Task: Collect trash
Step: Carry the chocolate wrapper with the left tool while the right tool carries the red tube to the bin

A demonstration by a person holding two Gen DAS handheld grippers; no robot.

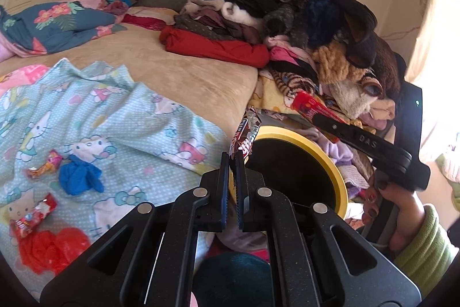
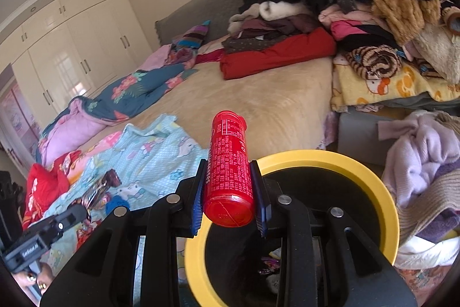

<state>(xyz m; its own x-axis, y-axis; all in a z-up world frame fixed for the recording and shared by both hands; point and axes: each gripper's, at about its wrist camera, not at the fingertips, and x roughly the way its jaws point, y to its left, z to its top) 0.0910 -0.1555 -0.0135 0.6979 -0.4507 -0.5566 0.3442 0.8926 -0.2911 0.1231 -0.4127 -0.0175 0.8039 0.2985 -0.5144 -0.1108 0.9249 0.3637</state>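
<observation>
The left gripper [image 1: 233,160] was clamped on a crinkled brown, red and silver candy wrapper [image 1: 244,138], which stood upright at the near rim of the yellow-rimmed black bin [image 1: 330,160]. The right gripper [image 2: 230,186] was clamped on a red plastic tube [image 2: 229,163] with small white print and a flat translucent base, held above the bin's rim [image 2: 373,180]. On the Hello Kitty blanket [image 1: 129,120] lay more trash: a crumpled blue glove [image 1: 79,174], a small orange wrapper [image 1: 44,165], a red wrapper [image 1: 34,215] and a red plastic bag [image 1: 51,249].
</observation>
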